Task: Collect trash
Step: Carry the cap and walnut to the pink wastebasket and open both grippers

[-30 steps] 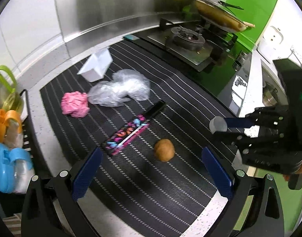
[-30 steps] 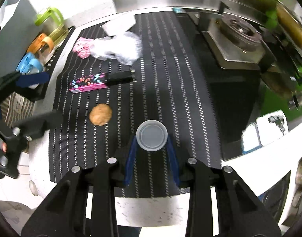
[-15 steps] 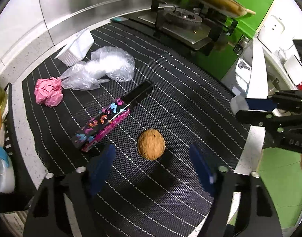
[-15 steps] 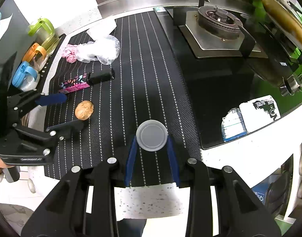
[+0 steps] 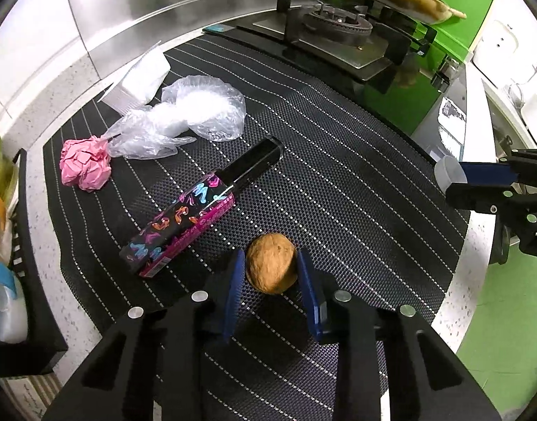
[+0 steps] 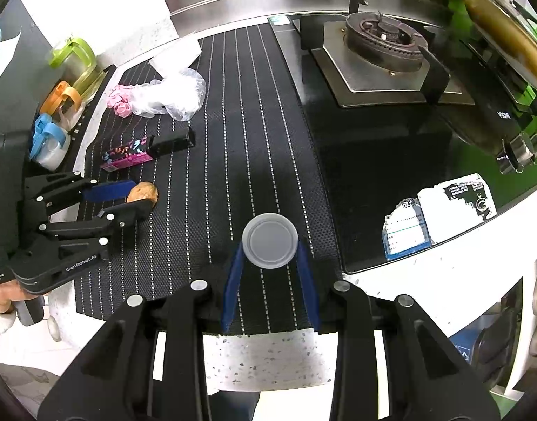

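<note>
Closing left gripper [image 5: 270, 270] around small round brown nut [image 5: 271, 267] | hard, light, rolls: squeeze its middle | right gripper [image 6: 270, 256] holds grey plastic cup [image 6: 269, 240]

Mat [image 5: 338, 182] woven, matt; bag [image 5: 184, 119] clear crinkled plastic; backsplash [image 5: 145, 7] brushed metal; walnut [image 5: 271, 267] rough.

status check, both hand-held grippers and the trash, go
Left hand-held gripper closing around the walnut on the mat. Right hand-held gripper shut on a small plastic cup. Nothing blocking; patterned box lies beside, apart.
</note>
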Motion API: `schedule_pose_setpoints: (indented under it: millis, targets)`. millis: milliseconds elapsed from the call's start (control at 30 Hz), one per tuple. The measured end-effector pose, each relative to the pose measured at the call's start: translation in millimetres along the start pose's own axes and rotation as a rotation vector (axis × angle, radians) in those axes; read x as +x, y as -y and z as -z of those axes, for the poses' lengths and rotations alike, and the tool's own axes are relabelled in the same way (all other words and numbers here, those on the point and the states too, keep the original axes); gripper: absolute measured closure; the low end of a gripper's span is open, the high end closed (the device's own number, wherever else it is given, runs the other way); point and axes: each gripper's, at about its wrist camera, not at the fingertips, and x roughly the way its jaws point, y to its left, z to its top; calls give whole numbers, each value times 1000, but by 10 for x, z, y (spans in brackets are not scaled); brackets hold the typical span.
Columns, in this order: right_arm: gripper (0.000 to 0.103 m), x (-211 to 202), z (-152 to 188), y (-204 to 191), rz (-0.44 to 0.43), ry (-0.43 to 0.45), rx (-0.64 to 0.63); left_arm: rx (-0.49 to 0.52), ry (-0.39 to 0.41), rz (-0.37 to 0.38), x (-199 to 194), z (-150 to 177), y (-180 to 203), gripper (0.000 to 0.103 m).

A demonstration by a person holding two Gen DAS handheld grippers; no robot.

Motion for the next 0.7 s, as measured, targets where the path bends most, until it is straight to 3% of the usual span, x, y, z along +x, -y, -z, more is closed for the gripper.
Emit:
schedule_pose_setpoints:
  millis: [367, 533, 700]
  targets:
    - [71, -237, 13, -136, 2, 50, 33, 35, 17, 71, -286, -52, 27, 73]
    - [71, -481, 150, -184, 41, 97, 103, 142, 51, 133, -560, -124, 183, 73]
    - [71, -808, 509, -207, 111, 161, 242, 295, 75, 223, -787, -175, 484, 73]
